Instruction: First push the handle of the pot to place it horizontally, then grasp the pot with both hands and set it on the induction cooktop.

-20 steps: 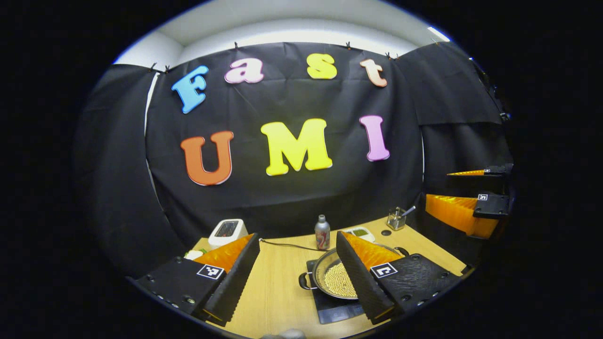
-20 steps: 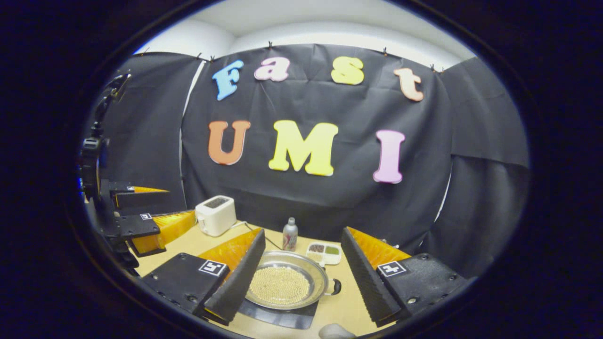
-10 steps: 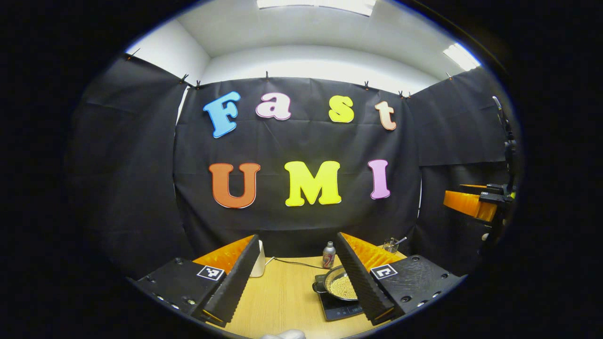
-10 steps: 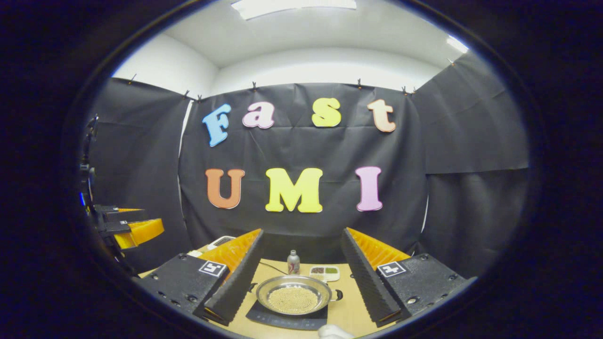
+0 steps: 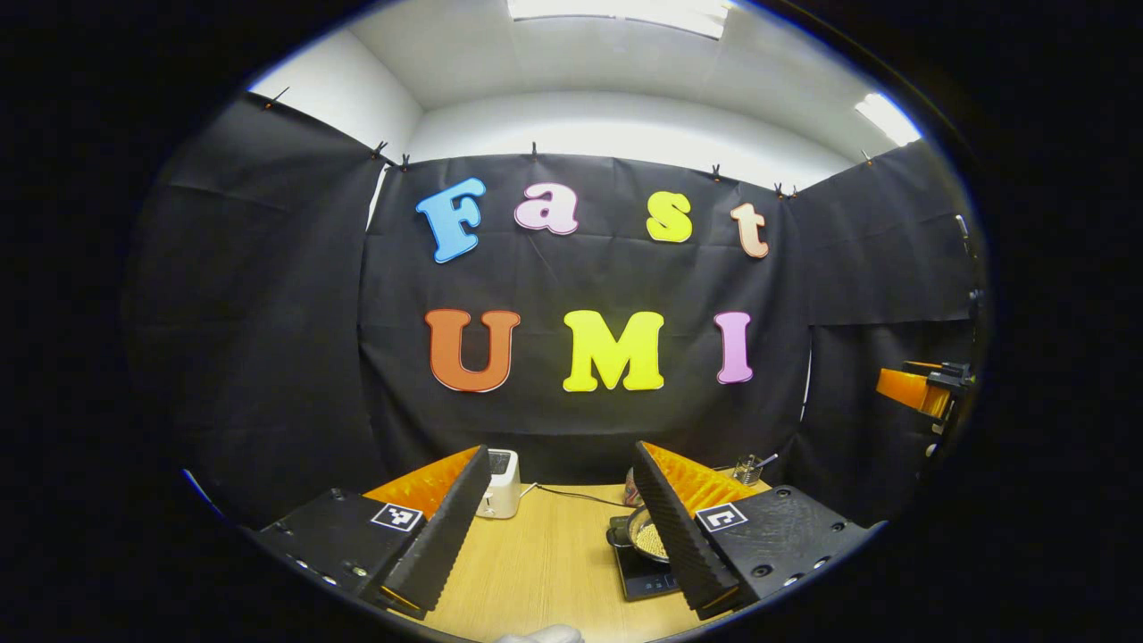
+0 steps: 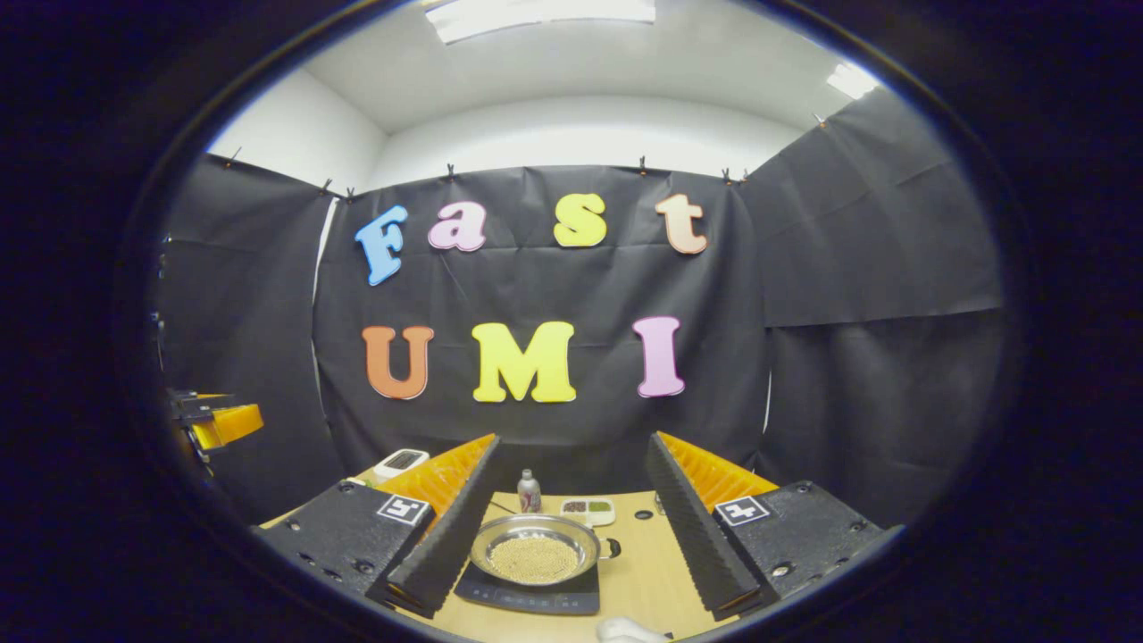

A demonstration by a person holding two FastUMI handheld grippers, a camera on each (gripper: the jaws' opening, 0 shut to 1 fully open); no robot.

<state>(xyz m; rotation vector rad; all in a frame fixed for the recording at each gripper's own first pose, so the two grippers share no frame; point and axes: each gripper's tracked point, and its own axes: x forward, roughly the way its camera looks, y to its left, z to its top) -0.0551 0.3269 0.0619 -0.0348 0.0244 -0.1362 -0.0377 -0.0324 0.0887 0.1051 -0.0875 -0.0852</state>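
From my seat, the pot (image 6: 534,558) sits squarely on the induction cooktop (image 6: 527,598), at about 6 o'clock in the right gripper view, its shallow steel bowl full of small pale beads. One small dark side handle (image 6: 612,547) sticks out at the pot's 3 o'clock. In the left gripper view I find the same pot (image 5: 645,534) at roughly 5 o'clock, partly hidden behind my own finger, on the cooktop (image 5: 643,576) there too.

My right gripper (image 6: 571,522) is spread wide, fingers well apart and holding nothing; the pot lies between them but farther off, untouched. My left gripper (image 5: 558,527) is likewise spread and empty, with bare wooden table (image 5: 545,572) between its fingers.

At 9 o'clock in the right gripper view I can see the other gripper at the edge (too little of it shows to judge its jaws from here).

Behind the pot at 12 o'clock stand a small bottle (image 6: 529,492) and a white divided dish (image 6: 588,510). A white toaster (image 5: 500,483) sits at the table's far left, and a glass with a spoon (image 5: 748,467) at the far right.
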